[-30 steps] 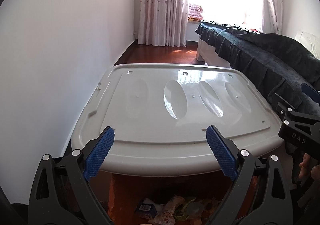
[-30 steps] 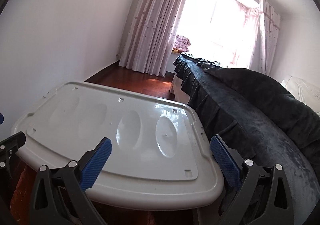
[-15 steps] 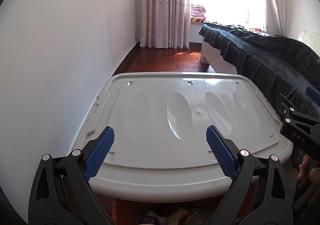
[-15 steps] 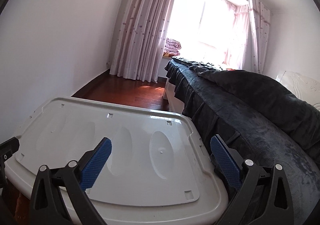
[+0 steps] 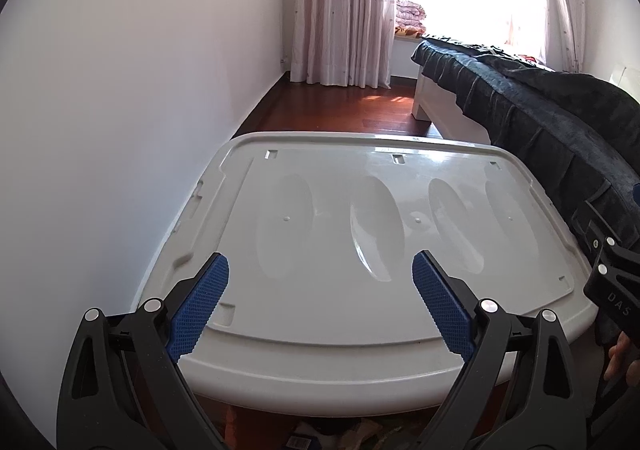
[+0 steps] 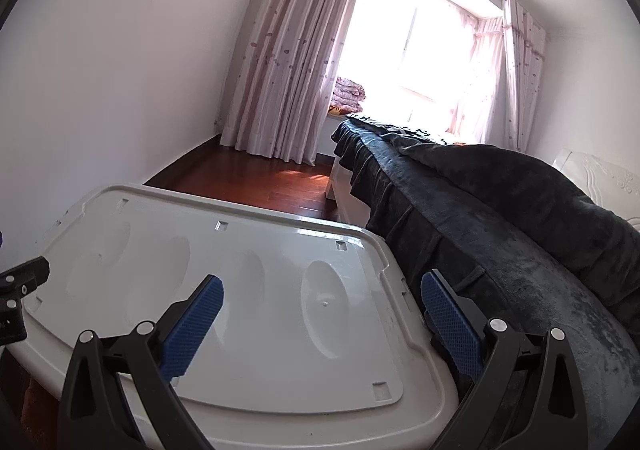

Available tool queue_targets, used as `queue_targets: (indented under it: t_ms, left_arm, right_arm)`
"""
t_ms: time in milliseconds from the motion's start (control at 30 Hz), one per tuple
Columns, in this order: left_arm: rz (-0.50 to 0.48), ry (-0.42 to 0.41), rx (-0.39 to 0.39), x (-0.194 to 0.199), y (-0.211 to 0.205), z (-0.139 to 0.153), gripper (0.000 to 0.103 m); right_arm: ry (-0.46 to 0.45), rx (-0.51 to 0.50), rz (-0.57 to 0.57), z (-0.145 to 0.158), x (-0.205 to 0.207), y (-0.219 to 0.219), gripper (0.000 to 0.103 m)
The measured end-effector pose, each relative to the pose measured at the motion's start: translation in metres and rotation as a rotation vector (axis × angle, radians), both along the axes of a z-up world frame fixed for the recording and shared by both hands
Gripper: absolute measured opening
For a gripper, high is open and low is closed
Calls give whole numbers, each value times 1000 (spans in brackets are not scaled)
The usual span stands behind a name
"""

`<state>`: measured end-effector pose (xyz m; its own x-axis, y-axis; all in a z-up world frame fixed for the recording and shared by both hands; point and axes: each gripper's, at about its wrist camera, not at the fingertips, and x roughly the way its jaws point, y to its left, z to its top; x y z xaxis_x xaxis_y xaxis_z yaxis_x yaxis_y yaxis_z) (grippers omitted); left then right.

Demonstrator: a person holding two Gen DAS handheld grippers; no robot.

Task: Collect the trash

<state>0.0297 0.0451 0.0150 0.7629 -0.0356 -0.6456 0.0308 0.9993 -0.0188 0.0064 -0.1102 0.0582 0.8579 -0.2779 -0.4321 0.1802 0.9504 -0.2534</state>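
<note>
A big white plastic lid [image 5: 360, 250] of a storage box lies flat in front of me; it also shows in the right wrist view [image 6: 240, 310]. A strip of trash wrappers [image 5: 360, 436] shows on the floor under its near edge, mostly hidden. My left gripper [image 5: 320, 290] is open and empty over the lid's near edge. My right gripper [image 6: 322, 314] is open and empty over the lid's right side; its body also shows in the left wrist view [image 5: 612, 290].
A white wall [image 5: 120, 129] runs along the left. A bed with a dark blue cover [image 6: 500, 230] stands close on the right. Red wooden floor [image 5: 340, 109] leads to curtains [image 5: 344, 9] and a bright window.
Both grippers have risen and tilted up. The lid sits lower in both views and most of the trash under its near edge has slipped out of sight. Both stay open.
</note>
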Motion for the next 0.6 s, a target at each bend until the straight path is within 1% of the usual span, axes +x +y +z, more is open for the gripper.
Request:
queue_targets:
  t_ms: [167, 333, 400, 600]
  left_arm:
    - [32, -11, 2, 2, 9, 1, 91]
    - [62, -35, 41, 3, 13, 4, 91]
    - [70, -35, 44, 4, 15, 4, 91]
    - [73, -51, 1, 2, 23, 5, 91]
  right_arm:
    - [14, -5, 14, -5, -1, 5, 98]
    - [26, -22, 20, -9, -2, 8, 98]
    - [27, -27, 22, -9, -2, 8, 98]
    - [37, -20, 18, -11, -3, 8, 98]
